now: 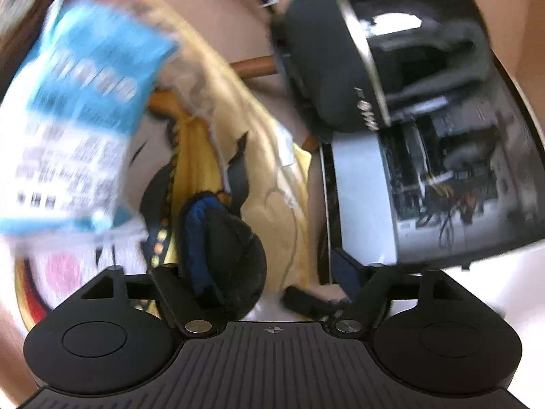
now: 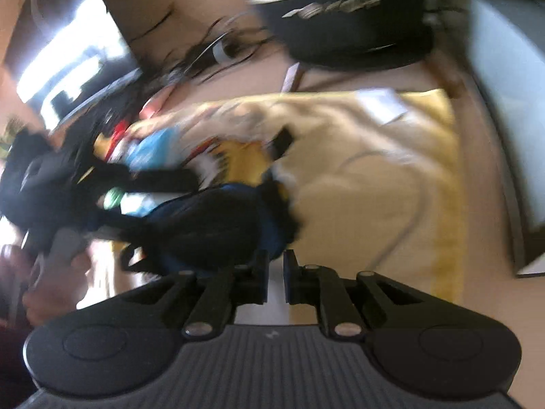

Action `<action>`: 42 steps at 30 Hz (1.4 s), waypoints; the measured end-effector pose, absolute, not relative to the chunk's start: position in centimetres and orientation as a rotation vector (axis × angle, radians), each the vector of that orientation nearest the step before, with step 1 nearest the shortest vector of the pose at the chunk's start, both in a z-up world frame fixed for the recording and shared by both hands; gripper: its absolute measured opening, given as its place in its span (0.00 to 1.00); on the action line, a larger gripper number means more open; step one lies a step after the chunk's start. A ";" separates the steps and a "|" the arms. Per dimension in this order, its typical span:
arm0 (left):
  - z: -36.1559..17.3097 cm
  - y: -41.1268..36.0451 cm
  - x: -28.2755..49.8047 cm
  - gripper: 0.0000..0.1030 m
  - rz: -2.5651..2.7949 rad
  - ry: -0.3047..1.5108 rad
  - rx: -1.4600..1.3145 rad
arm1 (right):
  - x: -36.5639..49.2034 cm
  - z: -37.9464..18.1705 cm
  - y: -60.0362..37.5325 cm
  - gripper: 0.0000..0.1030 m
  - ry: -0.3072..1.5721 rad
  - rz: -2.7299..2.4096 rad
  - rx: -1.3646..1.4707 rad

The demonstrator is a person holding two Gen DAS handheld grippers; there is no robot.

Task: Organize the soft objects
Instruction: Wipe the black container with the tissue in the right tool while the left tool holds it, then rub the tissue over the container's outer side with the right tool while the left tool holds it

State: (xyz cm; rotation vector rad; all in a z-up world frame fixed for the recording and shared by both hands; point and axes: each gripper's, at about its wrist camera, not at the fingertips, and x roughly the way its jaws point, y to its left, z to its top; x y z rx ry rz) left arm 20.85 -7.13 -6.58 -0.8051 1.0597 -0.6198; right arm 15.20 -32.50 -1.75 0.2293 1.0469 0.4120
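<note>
A black and blue soft pouch [image 1: 221, 248] lies on a yellow printed cloth [image 1: 272, 184]. My left gripper [image 1: 252, 269] is open, and the pouch rests against its left finger [image 1: 167, 283]. A blurred blue and white packet [image 1: 78, 119] hangs at the upper left. In the right wrist view the pouch [image 2: 211, 225] sits just ahead and left of my right gripper [image 2: 276, 272]. Its fingers stand nearly together with nothing between them. The cloth [image 2: 357, 177] spreads to the right, and the packet [image 2: 153, 151] lies beyond the pouch. Both views are motion-blurred.
A black rounded appliance [image 1: 340, 61] and a glossy dark panel [image 1: 460, 170] stand to the right of the cloth. A small black piece [image 1: 306, 301] lies near the right finger. Cables [image 2: 211, 51] and a dark box [image 2: 347, 24] lie behind. A hand [image 2: 51, 283] shows at lower left.
</note>
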 end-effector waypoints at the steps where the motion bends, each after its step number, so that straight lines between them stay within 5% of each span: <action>1: -5.9 -7.6 20.8 0.68 -0.629 1.035 -0.728 | 15.2 -1.4 -33.1 0.11 1.031 0.397 0.235; 5: -4.2 -9.2 20.2 0.66 -0.654 0.980 -0.524 | 15.7 -0.7 -34.6 0.15 0.959 0.325 0.212; 6: -3.9 -9.6 20.0 0.66 -0.660 0.969 -0.481 | 15.7 -0.6 -34.5 0.25 0.962 0.323 0.181; 7: -3.6 -9.9 19.8 0.66 -0.664 0.959 -0.442 | 15.6 -0.5 -34.2 0.50 0.971 0.331 0.152; 9: -3.6 -9.7 19.8 0.67 -0.666 0.976 -0.463 | 14.5 -0.2 -33.5 0.71 0.989 0.383 0.104; 14: -4.6 -8.6 20.1 0.69 -0.633 0.997 -0.527 | 12.3 -1.6 -30.4 0.71 1.068 0.516 -0.035; 17: -4.6 -8.7 20.0 0.67 -0.625 0.992 -0.535 | 11.7 -3.1 -28.6 0.65 1.105 0.497 -0.154; 21: -3.4 -9.7 19.7 0.53 -0.662 0.939 -0.411 | 11.2 -3.1 -28.3 0.08 1.077 0.496 -0.238; 25: -2.6 -11.5 19.4 0.39 -0.687 0.871 -0.211 | 11.7 -2.3 -30.1 0.08 1.050 0.453 -0.184; 33: 0.6 -16.8 17.4 0.38 -0.833 0.554 0.387 | 14.1 1.7 -34.5 0.08 0.917 0.334 0.039; 42: -0.9 -16.4 15.4 0.38 -0.874 0.632 0.352 | 16.2 6.6 -34.4 0.08 0.698 0.530 0.361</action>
